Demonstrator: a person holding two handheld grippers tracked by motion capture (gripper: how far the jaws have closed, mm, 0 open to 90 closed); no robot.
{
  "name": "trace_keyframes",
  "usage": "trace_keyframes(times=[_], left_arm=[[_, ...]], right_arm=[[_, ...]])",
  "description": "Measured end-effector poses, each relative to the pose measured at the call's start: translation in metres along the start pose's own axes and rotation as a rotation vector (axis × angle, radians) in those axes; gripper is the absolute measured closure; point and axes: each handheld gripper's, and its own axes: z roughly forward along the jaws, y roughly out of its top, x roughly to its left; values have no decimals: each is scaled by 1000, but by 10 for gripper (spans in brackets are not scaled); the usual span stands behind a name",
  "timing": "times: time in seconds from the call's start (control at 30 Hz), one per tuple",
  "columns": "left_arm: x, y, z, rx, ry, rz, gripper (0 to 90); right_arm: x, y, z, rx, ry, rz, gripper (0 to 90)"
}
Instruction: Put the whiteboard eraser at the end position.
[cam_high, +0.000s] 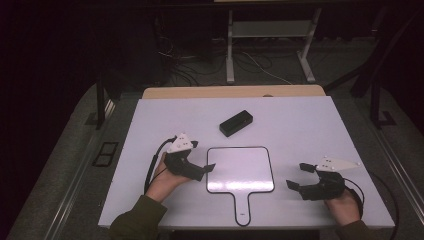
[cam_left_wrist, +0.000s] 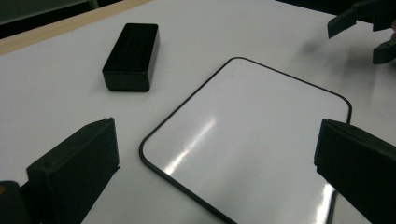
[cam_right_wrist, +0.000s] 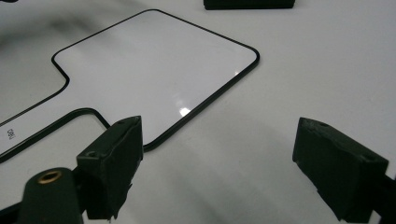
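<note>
While both grippers have their jaws wide apart and hold nothing, the left gripper (cam_high: 202, 169) sits right beside the white board (cam_high: 240, 169), nearer than the right gripper (cam_high: 299, 176).

Black eraser block (cam_high: 236, 123), white table (cam_high: 310, 125).

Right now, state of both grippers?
Left gripper: open, holding nothing, at the left edge of the white black-rimmed paddle board.
Right gripper: open, holding nothing.
</note>
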Motion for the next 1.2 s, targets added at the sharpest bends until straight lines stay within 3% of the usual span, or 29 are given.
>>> trace_keyframes(times=[0.17, 0.27, 0.7, 1.2], left_arm=[[-4, -14, -7, 3, -2, -17, 0], [-7, -22, -11, 7, 1, -5, 0], [-13, -44, -30, 16, 9, -42, 0], [-11, -48, -35, 10, 3, -61, 0]], right_arm=[[1, 0, 0, 1, -1, 0, 150], [1, 0, 0, 2, -1, -2, 149], [0, 0, 0, 0, -6, -1, 150], [-1, -1, -2, -2, -8, 8, 150]])
